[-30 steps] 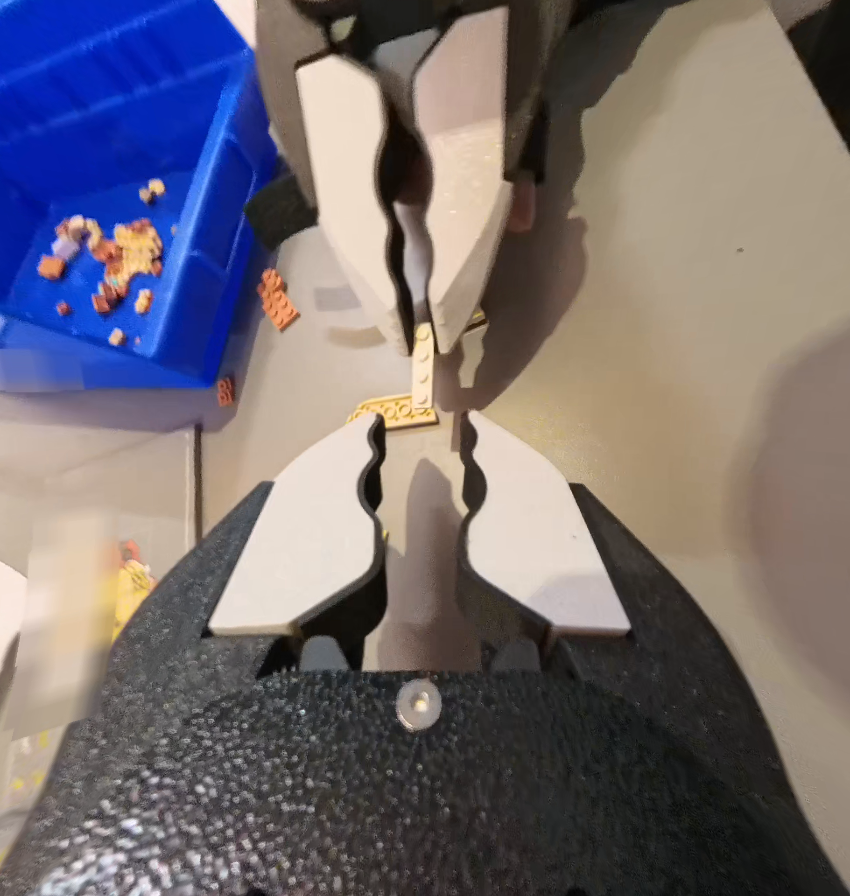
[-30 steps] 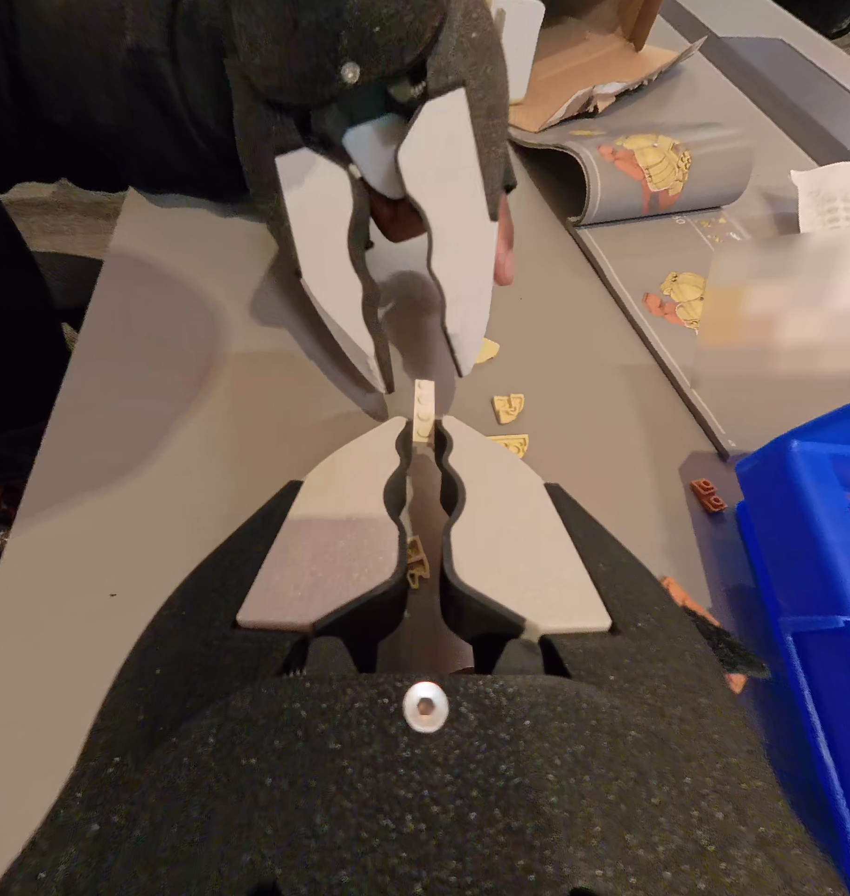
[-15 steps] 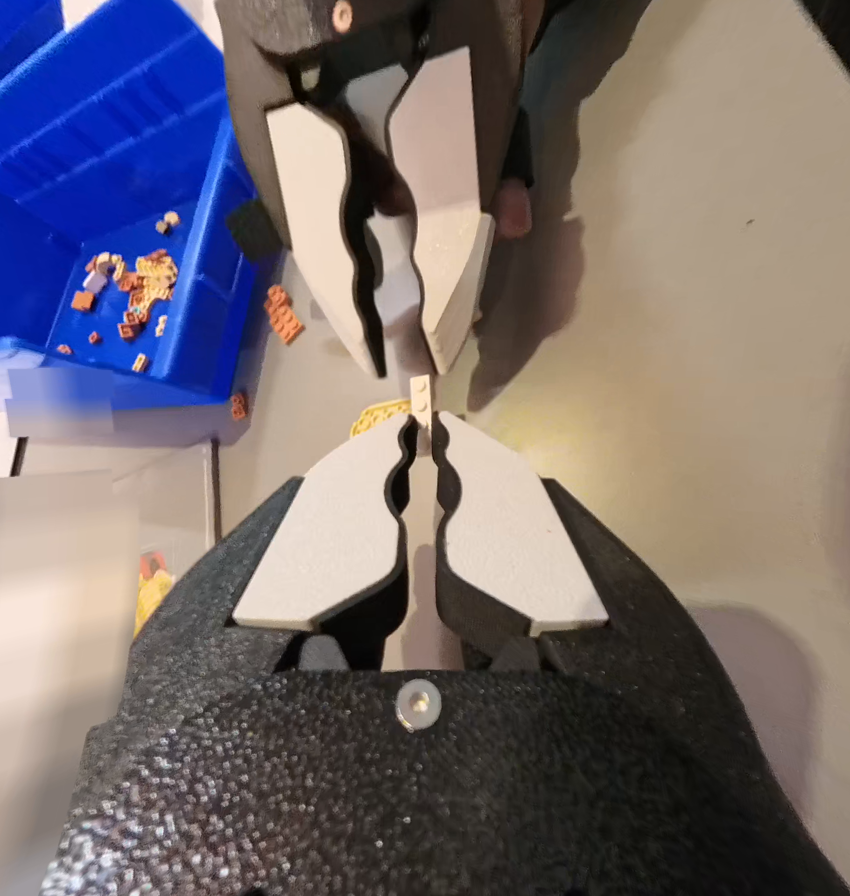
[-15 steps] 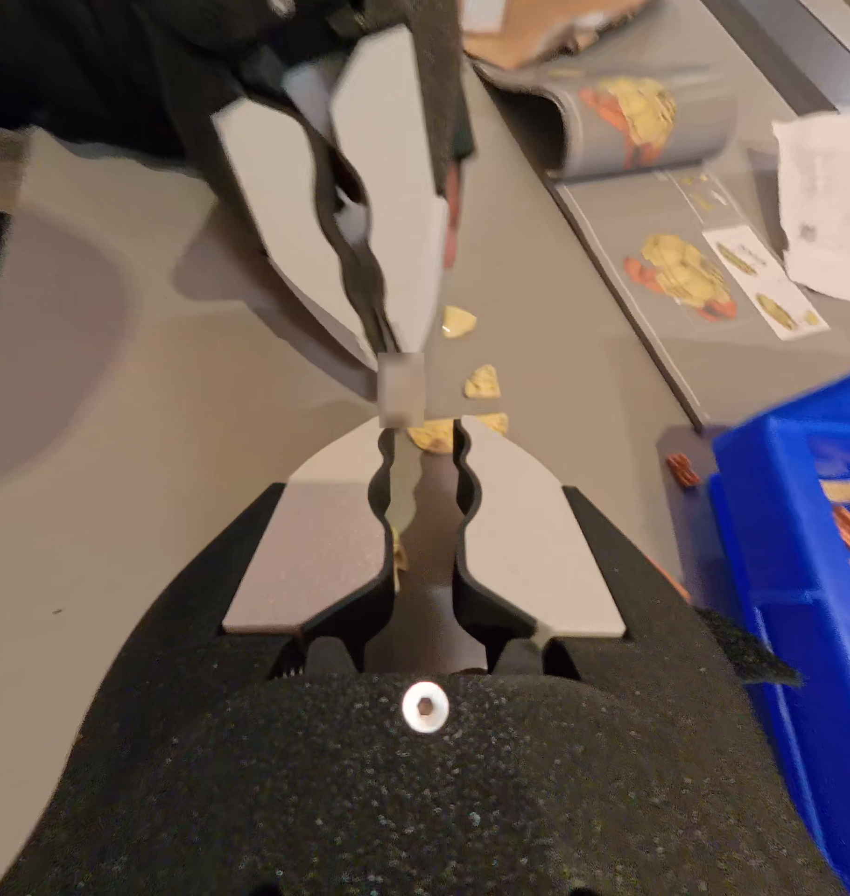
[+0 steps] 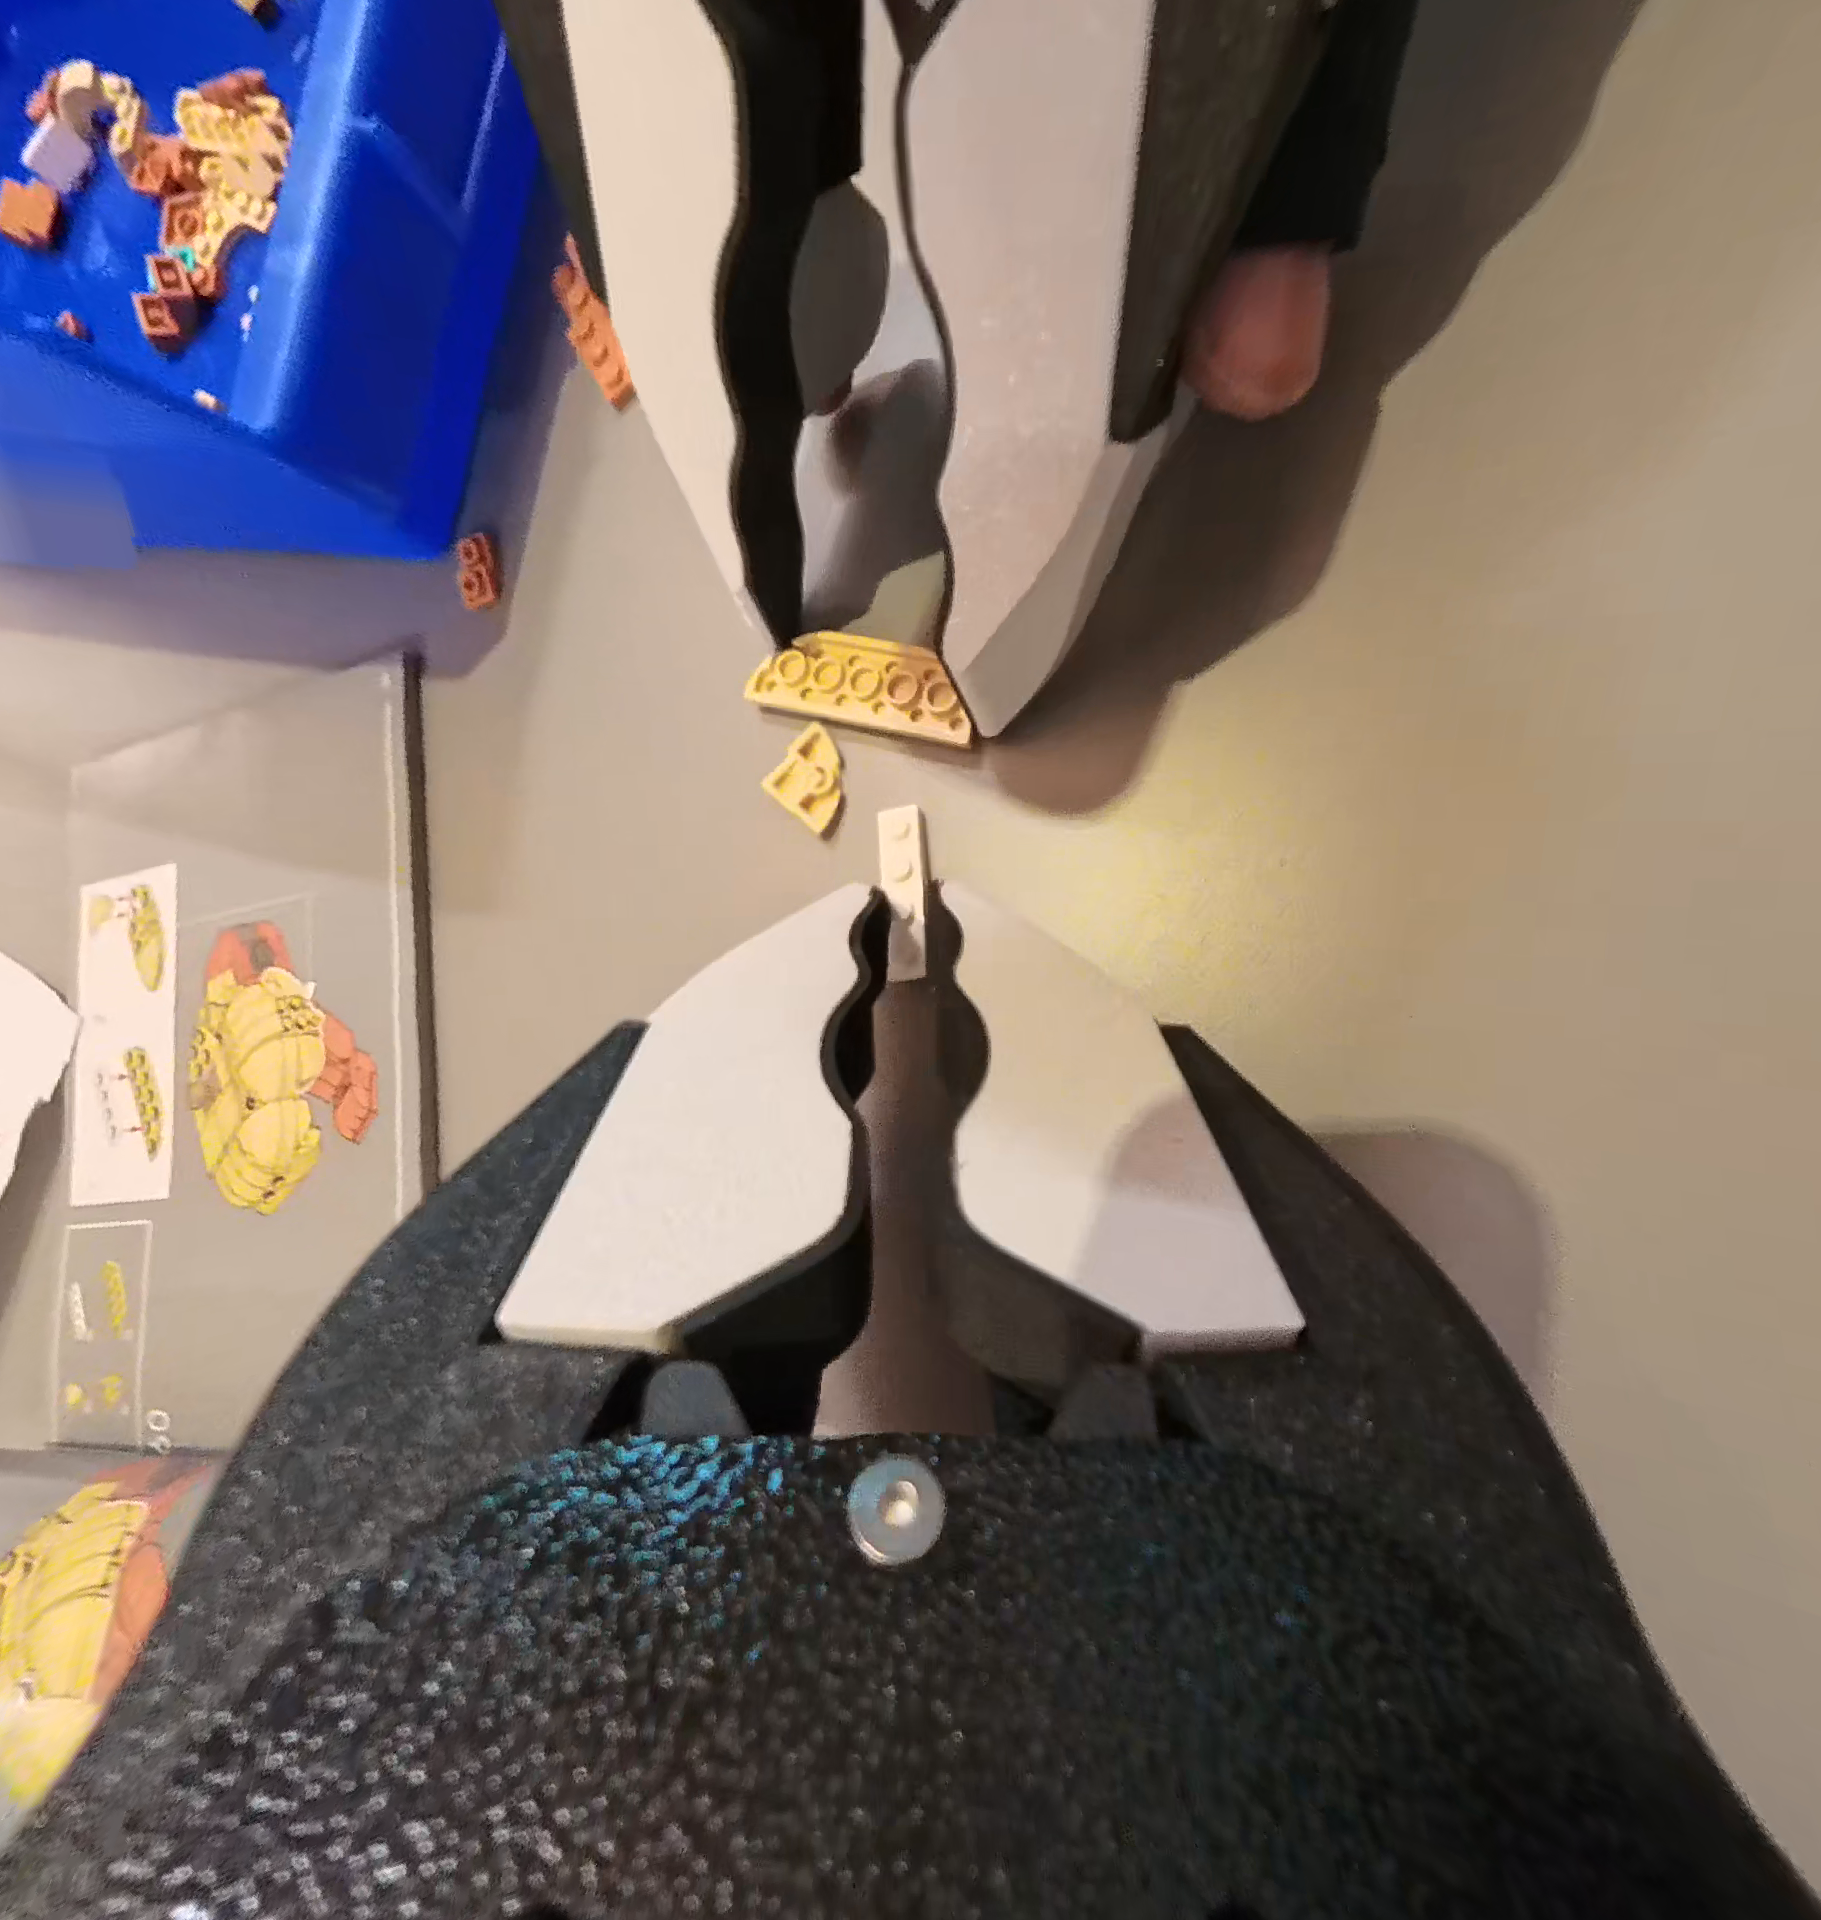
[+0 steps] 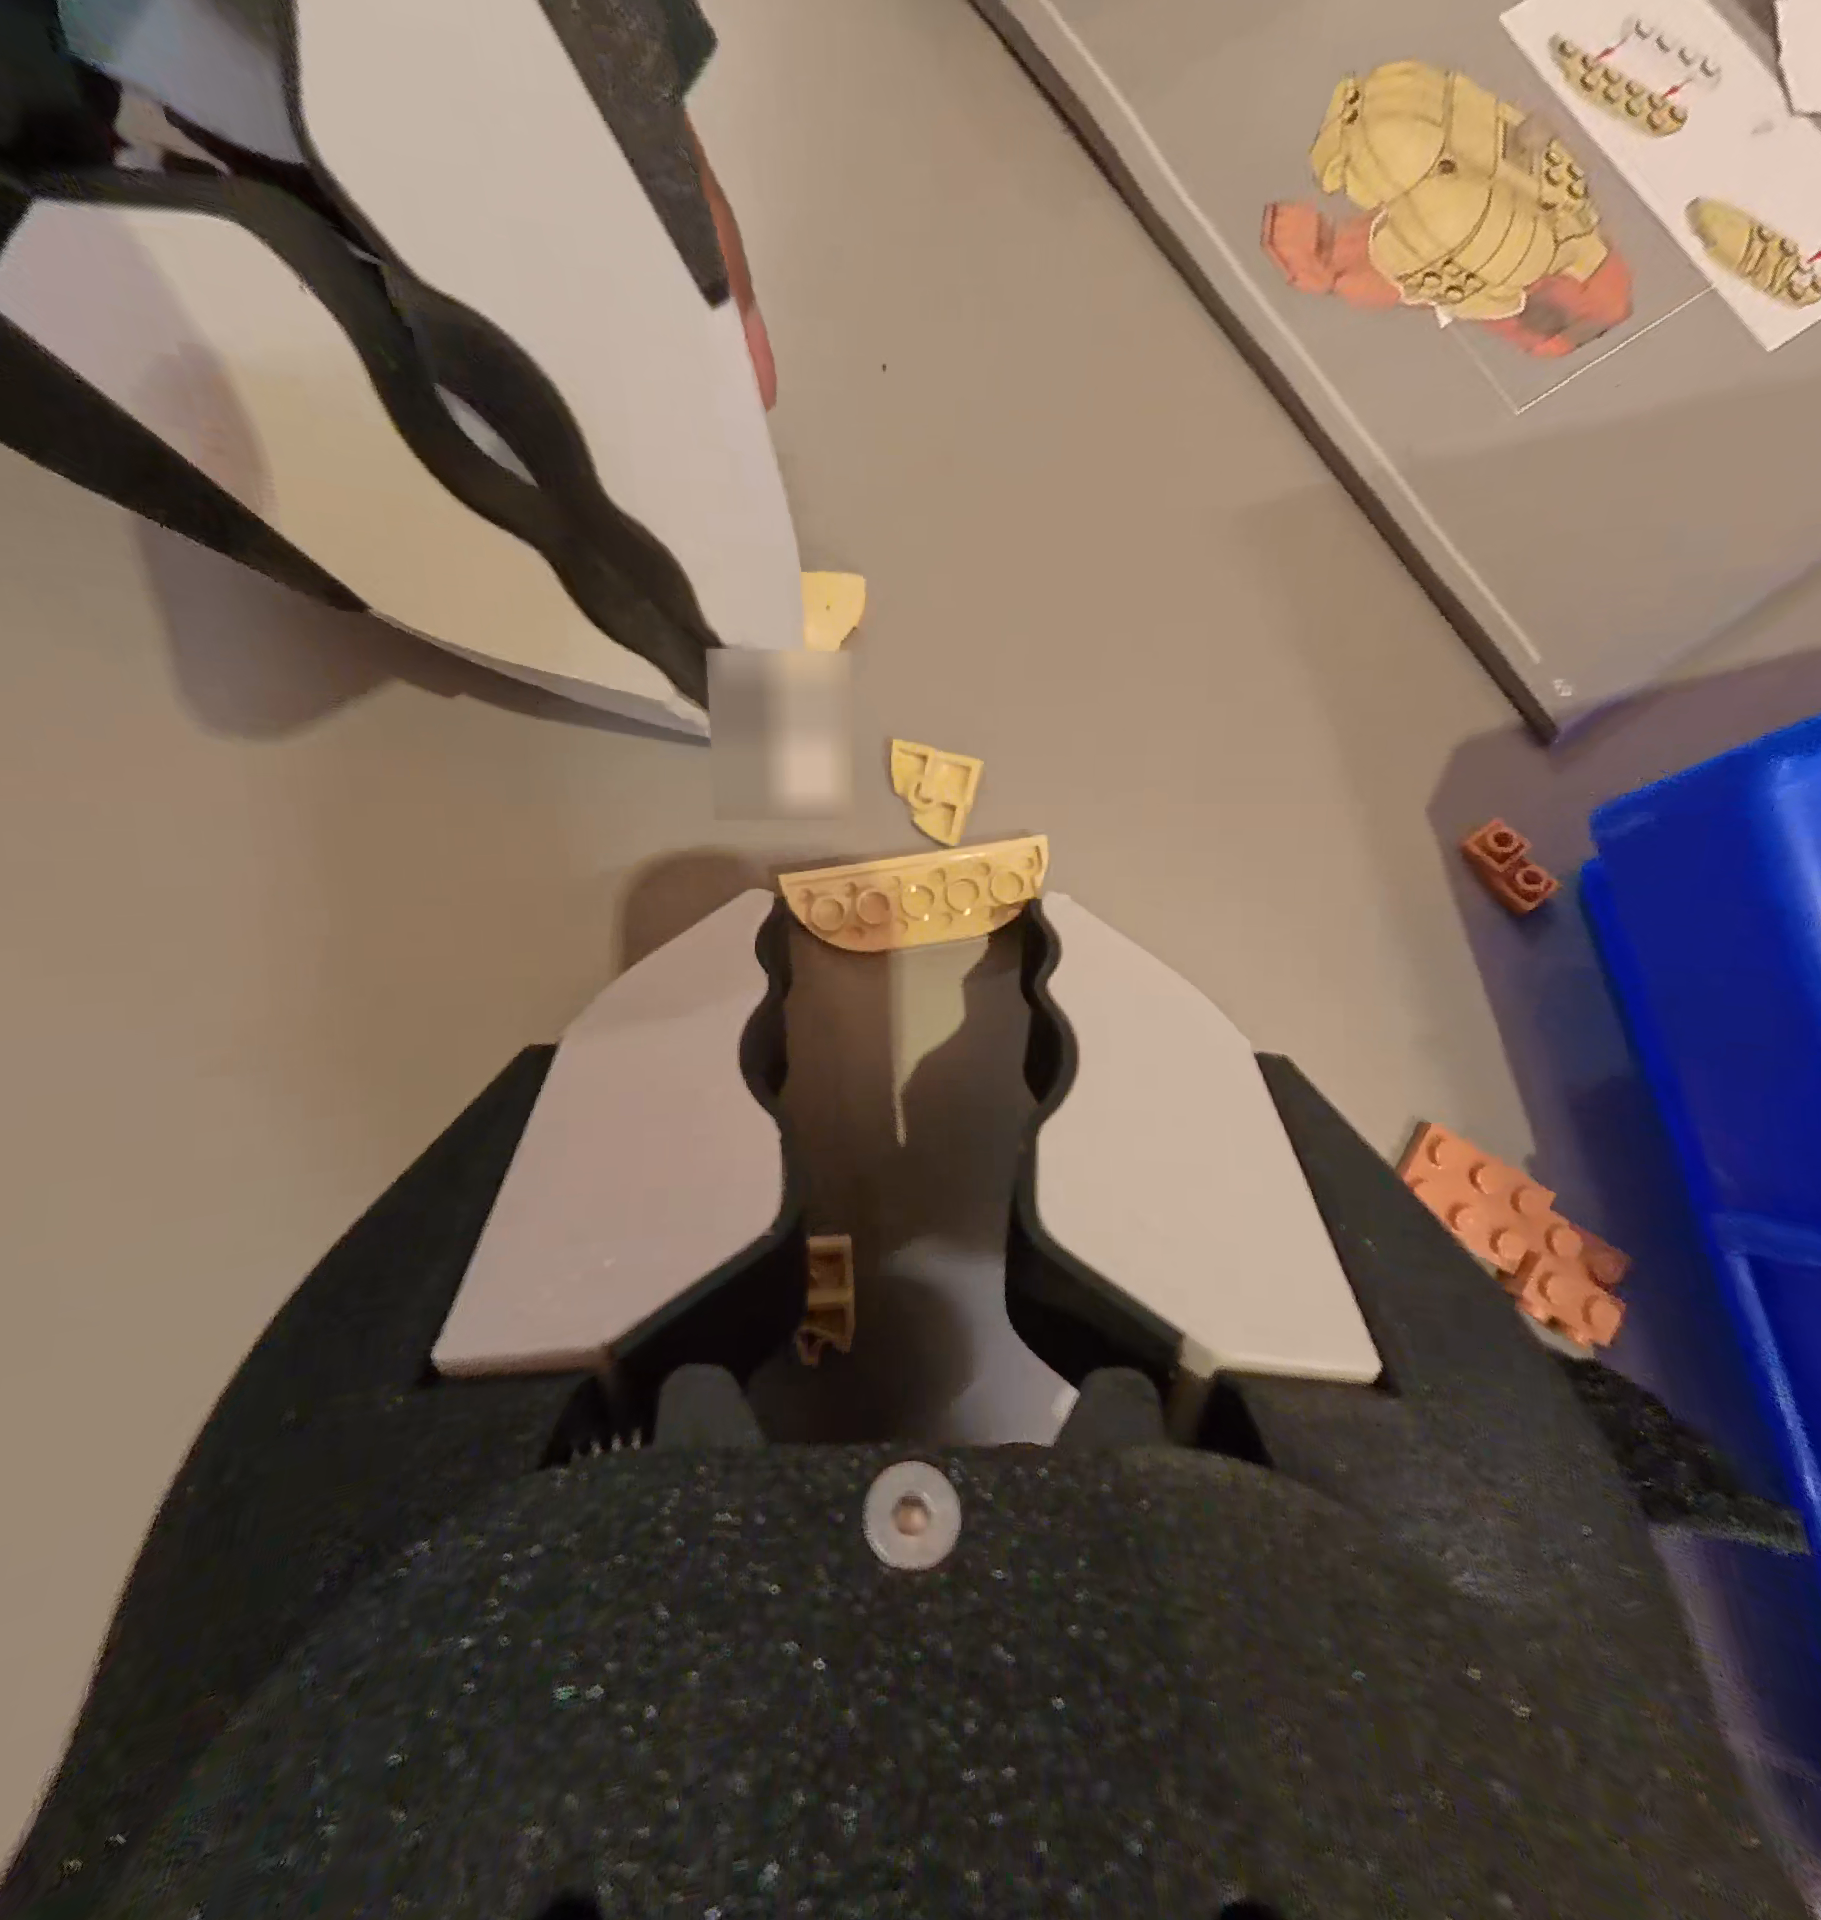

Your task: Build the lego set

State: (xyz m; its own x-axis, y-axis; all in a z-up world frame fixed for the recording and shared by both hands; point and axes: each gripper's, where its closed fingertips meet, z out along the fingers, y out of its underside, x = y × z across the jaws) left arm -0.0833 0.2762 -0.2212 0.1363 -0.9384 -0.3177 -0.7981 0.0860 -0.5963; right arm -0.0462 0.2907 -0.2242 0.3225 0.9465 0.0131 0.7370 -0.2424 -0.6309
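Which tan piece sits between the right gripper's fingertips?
The long curved tan plate, studs up, spanning the right gripper. The small tan wedge lies loose beyond it.

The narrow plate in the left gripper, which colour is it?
White, or very pale: the narrow plate shows best in the left wrist view.

Left tool (image 5: 904,902) pinched, right tool (image 6: 904,914) spread.
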